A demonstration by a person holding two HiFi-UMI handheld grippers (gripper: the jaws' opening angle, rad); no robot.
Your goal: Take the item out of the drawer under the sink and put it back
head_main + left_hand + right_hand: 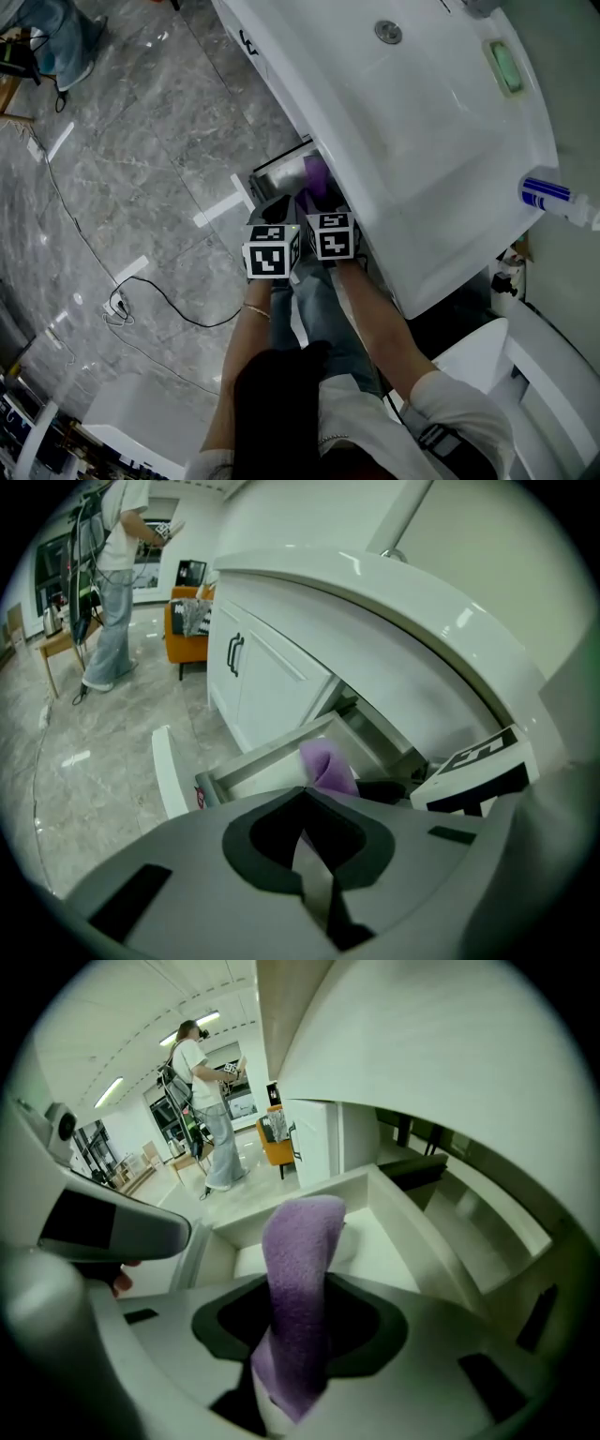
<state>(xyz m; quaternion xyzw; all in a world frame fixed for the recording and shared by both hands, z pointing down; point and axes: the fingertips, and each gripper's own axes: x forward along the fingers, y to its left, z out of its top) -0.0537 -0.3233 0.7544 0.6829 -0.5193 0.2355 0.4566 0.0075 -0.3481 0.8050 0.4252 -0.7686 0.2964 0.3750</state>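
Observation:
The drawer (pixel 279 171) under the white sink (pixel 422 122) stands pulled out. A purple cloth (pixel 315 174) hangs over its inside. In the right gripper view the purple cloth (pixel 300 1269) lies along the jaws of my right gripper (pixel 298 1290) and reaches out over the drawer floor (pixel 394 1241). It is as wide at its base as at its tip, with no pinch showing. My left gripper (pixel 305 803) is shut and empty, just short of the drawer's front rim (pixel 262 761), with the cloth (pixel 328 766) beyond it. Both marker cubes (pixel 272 251) sit side by side.
A closed cabinet door with a dark handle (pixel 234 653) is left of the drawer. A black cable (pixel 159 292) trails over the grey marble floor. Green soap (pixel 506 66) and a blue-and-white bottle (pixel 555 197) sit on the sink. A person (pixel 117 583) stands far off near an orange chair (pixel 187 621).

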